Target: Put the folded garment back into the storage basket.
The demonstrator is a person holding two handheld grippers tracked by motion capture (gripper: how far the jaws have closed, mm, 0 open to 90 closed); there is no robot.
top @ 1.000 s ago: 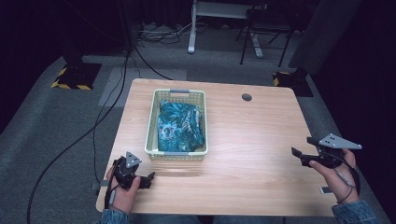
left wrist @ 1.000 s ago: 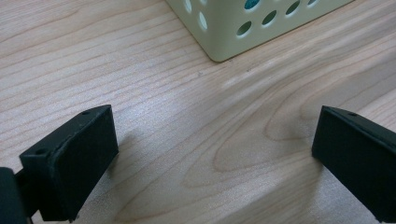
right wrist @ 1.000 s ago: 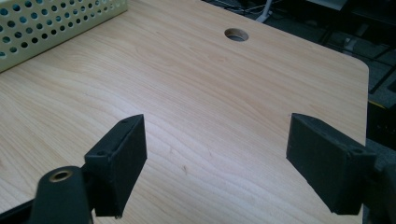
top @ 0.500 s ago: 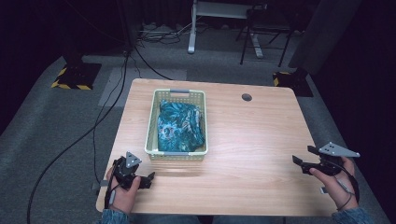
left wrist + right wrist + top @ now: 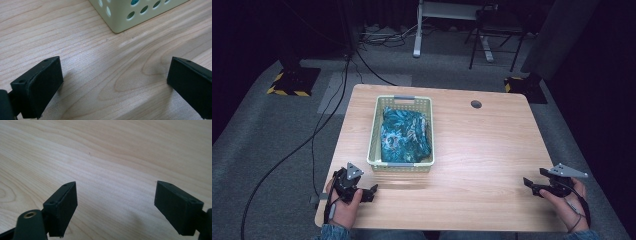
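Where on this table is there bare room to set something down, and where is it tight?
Widest free patch: bare table between the basket, the cable hole and the right gripper. A narrower strip runs left of the basket. Tightest: the gap between the basket's near wall and the left gripper.

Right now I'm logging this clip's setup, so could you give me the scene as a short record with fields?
surface: wooden table with a round hole near the far edge
container: pale basket, left of the table's middle
contents: blue patterned cloth lying inside the basket
left gripper: open, holding nothing, at the near left corner, just short of the basket
right gripper: open, holding nothing, at the near right edge over bare wood
floor: grey carpet with black cables to the left
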